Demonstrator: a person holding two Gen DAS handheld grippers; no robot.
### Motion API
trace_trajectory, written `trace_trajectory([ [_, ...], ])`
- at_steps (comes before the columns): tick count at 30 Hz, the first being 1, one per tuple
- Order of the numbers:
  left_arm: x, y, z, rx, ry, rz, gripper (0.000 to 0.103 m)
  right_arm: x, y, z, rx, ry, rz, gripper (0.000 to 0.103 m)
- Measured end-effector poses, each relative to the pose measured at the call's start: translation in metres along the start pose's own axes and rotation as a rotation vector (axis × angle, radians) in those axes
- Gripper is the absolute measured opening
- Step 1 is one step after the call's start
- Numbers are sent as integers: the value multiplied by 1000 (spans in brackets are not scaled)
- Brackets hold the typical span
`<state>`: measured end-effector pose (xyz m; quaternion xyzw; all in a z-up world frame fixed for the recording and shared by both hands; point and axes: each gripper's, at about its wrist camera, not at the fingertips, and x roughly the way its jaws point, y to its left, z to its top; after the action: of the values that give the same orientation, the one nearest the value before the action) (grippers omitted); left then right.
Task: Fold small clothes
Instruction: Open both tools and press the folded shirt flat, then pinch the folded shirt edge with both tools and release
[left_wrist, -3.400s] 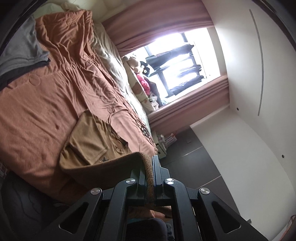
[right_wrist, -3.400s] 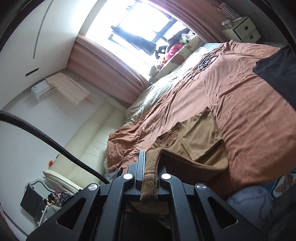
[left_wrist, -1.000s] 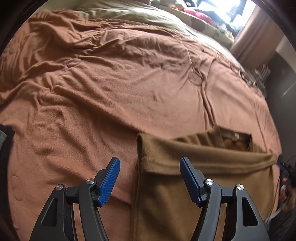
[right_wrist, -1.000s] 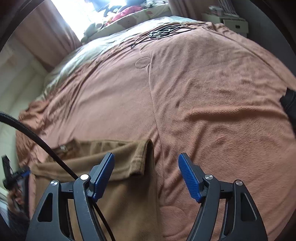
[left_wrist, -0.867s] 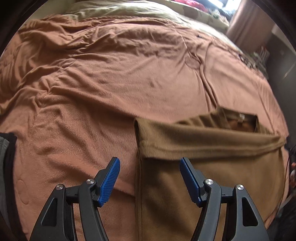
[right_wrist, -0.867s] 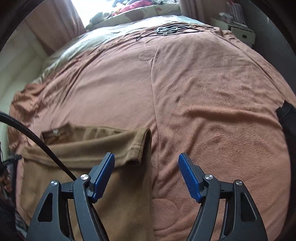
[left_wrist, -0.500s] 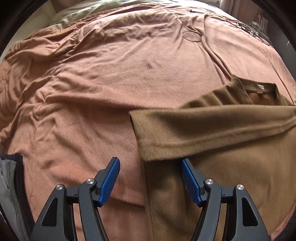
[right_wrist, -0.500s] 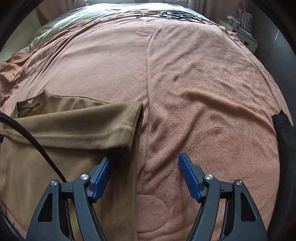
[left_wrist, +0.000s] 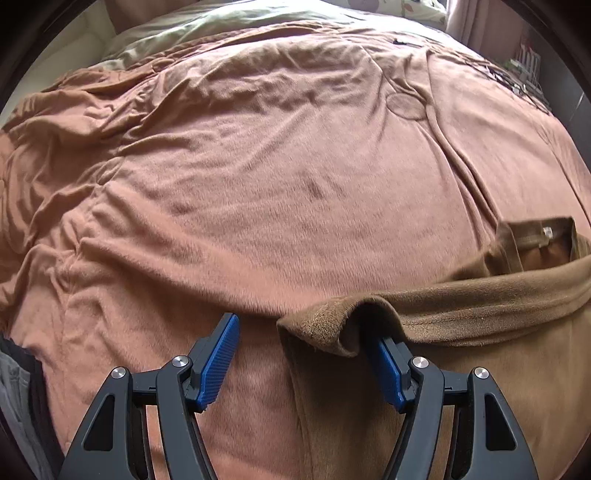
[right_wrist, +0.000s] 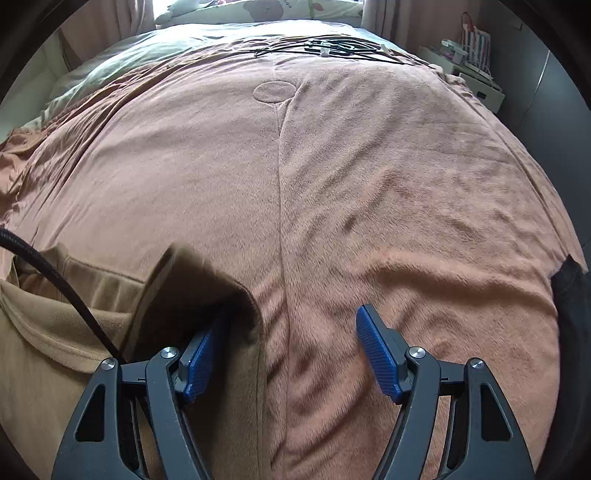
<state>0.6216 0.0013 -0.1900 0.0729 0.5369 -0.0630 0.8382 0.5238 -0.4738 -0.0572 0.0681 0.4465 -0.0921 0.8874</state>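
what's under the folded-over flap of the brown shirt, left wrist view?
Under the flap: the brown shirt body, and the tip of one blue finger of the left gripper poking beneath. Anything deeper is covered.

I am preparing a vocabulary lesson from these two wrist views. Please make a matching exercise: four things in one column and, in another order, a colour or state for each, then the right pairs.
Things:
1. brown shirt
2. bedspread
3. left gripper
4. cables

States:
A. lies at the far end of the bed
B. jaws open, one blue pad tucked under a folded edge
C. pinkish-brown, wrinkled
D. partly folded, neck label showing

Pairs: 1-D, 2-C, 3-B, 4-A
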Motion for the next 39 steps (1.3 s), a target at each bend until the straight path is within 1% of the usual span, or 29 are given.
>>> trace_trajectory([
  [2,-3,3,5,-24,-21,-2,71,2,-1,2,3,-9,6,70],
  [5,-11,11,12,-75,-64,-40,71,7,-7,6,14,-16,22,70],
  [7,-19,15,14,-88,-89,-50,71,6,-12,7,29,-25,66,70],
  [9,-25,19,16,-96,-104,-61,71,3,-18,6,53,-27,138,68],
  [13,-31,29,15,-112,-103,-72,71,4,-25,8,65,-23,243,63],
  [14,-28,31,14,-115,-96,-75,71,7,-26,8,69,-18,262,61],
  [15,-25,33,13,-121,-83,-86,68,10,-27,8,69,-9,275,58],
  [16,-20,34,12,-130,-66,-103,67,14,-27,9,65,-2,275,53],
  [17,-15,34,11,-135,-50,-116,61,18,-28,9,62,4,273,49],
  [18,-10,34,10,-140,-33,-128,55,22,-28,9,62,12,270,49],
  [21,6,31,10,-142,-2,-127,54,30,-34,9,88,18,287,46],
  [24,17,28,12,-149,6,-131,54,26,-35,11,100,21,307,33],
  [25,18,27,13,-151,-2,-129,54,28,-37,12,112,25,323,25],
  [26,19,26,14,-150,-10,-127,52,28,-37,12,113,26,333,20],
  [27,19,25,14,-147,-13,-127,47,26,-36,12,106,24,333,18],
  [28,18,23,15,-143,-16,-128,45,26,-35,12,97,23,331,15],
  [29,18,22,15,-138,-18,-129,41,24,-34,11,95,19,331,8],
  [30,17,21,15,-129,-19,-130,34,23,-35,11,98,10,330,5],
  [31,17,20,15,-122,-18,-136,30,20,-35,11,104,1,329,2],
  [32,16,19,16,-115,-19,-136,25,17,-38,12,112,-13,329,1],
  [33,14,18,15,-108,-22,-132,17,12,-38,10,116,-28,326,0],
  [35,11,18,16,-99,-30,-137,8,5,-39,7,122,-53,320,0],
  [39,1,19,17,-110,-70,-115,7,-4,-40,1,128,-94,302,0],
])
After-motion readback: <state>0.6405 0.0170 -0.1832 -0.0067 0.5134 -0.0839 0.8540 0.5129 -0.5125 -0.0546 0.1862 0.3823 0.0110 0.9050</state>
